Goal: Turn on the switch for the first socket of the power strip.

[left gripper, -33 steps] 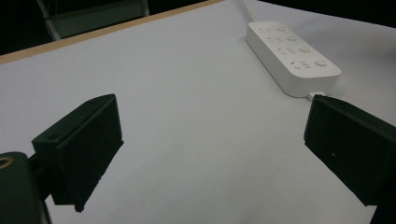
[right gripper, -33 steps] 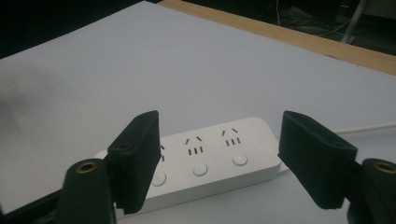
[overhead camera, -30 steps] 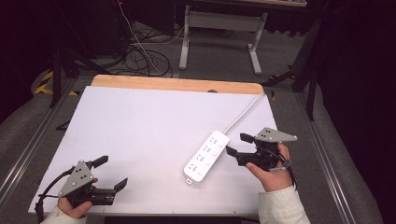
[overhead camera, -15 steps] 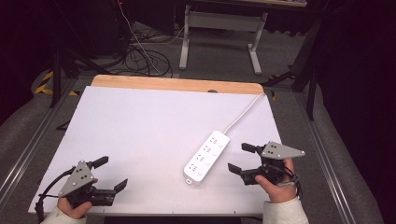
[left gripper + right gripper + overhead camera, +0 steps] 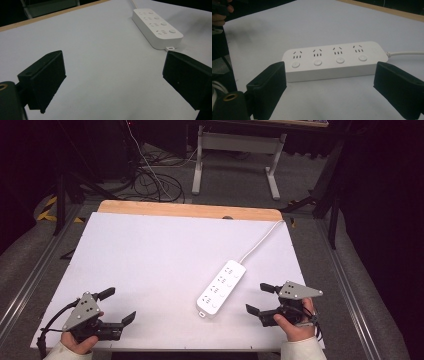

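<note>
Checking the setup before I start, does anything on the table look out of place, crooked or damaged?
Nothing stands out. The white power strip lies flat but diagonal to the table edges, its cord running off the far edge. No damage shows. Both the left gripper and right gripper are open, holding nothing.

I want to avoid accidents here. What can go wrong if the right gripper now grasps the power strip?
The power strip lies loose on the smooth white table, so the open right gripper may push it away. Its cable runs off the far edge and could resist lifting. A jaw might press a switch button.
</note>
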Available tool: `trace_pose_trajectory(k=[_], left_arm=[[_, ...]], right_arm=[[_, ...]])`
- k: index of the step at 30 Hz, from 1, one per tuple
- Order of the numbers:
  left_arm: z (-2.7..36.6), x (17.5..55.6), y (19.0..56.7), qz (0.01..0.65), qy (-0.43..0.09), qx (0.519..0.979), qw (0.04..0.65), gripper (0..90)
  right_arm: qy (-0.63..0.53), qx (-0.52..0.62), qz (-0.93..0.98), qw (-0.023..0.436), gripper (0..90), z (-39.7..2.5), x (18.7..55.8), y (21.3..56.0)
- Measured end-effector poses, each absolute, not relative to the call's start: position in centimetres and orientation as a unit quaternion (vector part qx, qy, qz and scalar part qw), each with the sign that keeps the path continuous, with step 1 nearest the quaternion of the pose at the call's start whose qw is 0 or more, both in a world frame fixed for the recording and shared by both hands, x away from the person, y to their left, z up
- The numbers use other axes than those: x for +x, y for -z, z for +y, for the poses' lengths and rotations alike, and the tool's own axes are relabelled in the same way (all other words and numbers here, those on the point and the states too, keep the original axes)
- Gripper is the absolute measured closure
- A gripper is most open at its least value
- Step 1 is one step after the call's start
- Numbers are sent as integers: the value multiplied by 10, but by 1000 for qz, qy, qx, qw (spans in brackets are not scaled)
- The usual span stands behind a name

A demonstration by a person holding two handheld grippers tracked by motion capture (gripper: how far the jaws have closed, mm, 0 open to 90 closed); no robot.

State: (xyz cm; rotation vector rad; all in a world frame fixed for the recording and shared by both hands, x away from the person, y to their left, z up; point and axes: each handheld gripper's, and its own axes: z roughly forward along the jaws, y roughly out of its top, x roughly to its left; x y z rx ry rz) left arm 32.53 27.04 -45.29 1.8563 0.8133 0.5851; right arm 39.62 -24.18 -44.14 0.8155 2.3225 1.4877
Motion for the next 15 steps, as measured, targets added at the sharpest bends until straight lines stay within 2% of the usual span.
trace_pose_trajectory(k=[15], left_arm=[[271,324,453,334,-248,767,490,51]], right_arm=[[-481,288,817,134,99,-242,389,472]])
